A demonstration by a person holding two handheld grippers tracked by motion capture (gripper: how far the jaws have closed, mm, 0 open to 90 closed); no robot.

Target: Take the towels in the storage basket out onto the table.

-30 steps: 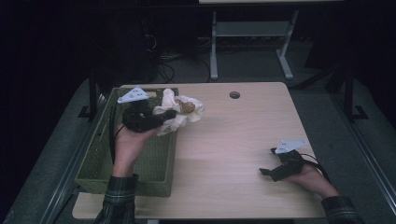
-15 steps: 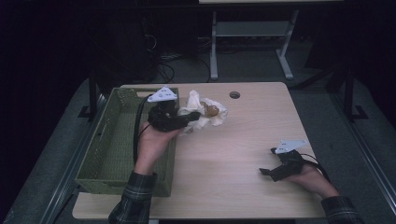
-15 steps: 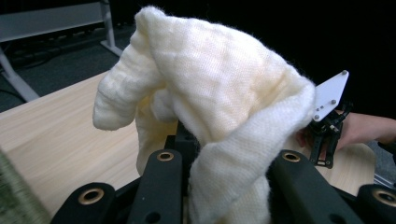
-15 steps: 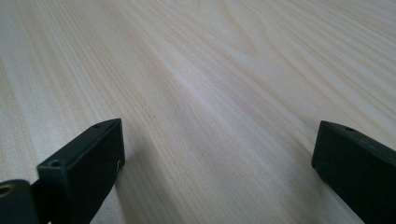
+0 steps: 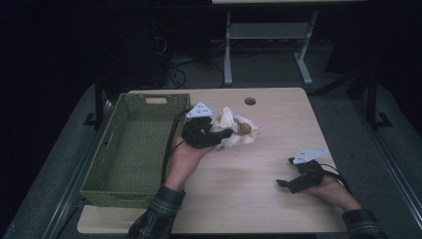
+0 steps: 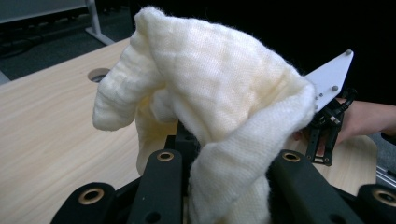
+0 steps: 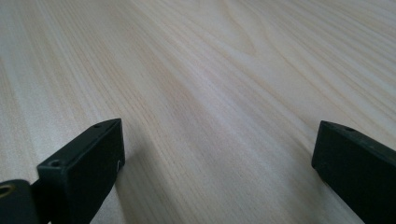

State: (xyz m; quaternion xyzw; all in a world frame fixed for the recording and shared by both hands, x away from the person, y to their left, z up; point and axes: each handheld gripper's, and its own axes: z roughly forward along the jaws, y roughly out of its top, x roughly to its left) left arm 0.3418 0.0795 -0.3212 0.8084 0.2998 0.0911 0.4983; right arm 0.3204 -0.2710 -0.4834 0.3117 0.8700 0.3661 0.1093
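A cream fleecy cloth with a small brown patch hangs bunched over the wooden table, just right of the basket. My left gripper is shut on it; in the left gripper view the cloth bulges up between the two black jaws of the left gripper. Down at the table's right front, my right gripper rests low on the wood. In its own view the right gripper stands open, with bare wood between the jaws.
A green woven basket sits along the table's left side, its inside bare. A round cable hole lies near the far edge. The right hand and its gripper show beyond the cloth in the left gripper view.
My left gripper has carried the cloth rightward from above the basket to over the table and a little lower. The right gripper has stayed put.
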